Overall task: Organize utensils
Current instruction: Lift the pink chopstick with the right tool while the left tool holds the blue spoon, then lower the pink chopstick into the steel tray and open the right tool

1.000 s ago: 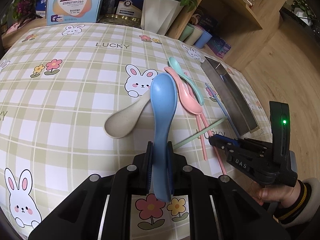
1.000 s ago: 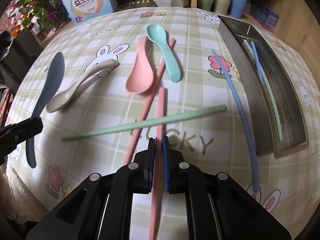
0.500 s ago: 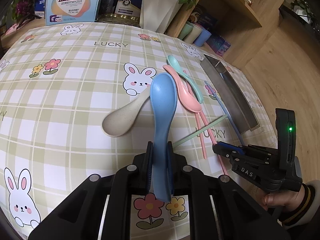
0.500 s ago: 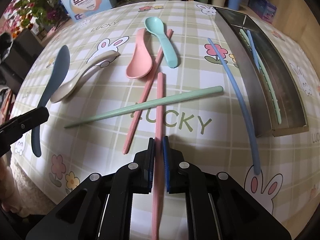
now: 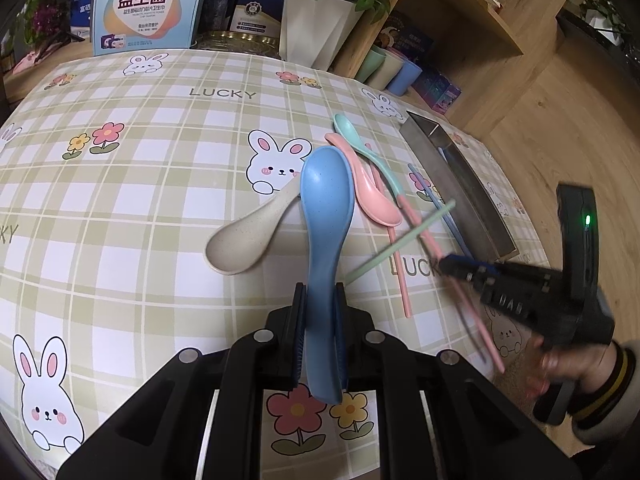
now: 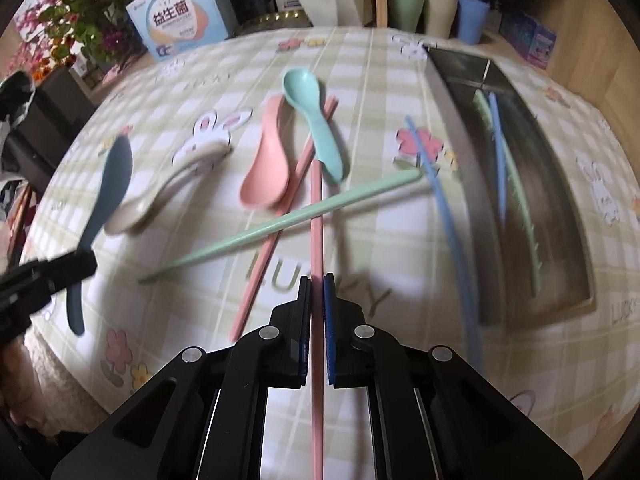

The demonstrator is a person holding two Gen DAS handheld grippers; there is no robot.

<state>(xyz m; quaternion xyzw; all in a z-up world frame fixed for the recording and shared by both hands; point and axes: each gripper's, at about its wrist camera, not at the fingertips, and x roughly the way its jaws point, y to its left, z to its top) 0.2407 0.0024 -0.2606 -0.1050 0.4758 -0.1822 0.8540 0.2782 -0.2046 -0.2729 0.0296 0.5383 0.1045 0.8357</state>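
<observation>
My left gripper is shut on the handle of a blue spoon, held above the checked tablecloth with its bowl pointing away. My right gripper has its jaws closing tight on a pink chopstick, which runs forward over a green chopstick. In the left wrist view the right gripper is at the right, blurred, with the pink chopstick slanting through it. On the cloth lie a beige spoon, a pink spoon, a teal spoon and a second pink chopstick.
A long metal tray at the right holds a green and a blue chopstick; another blue chopstick lies along its near side. Boxes, a white flower pot and cups stand at the table's far edge. A wooden shelf stands beyond.
My right gripper has risen with the pink chopstick, lifting it off the cloth above the green chopstick. My left gripper with the blue spoon has stayed put.
</observation>
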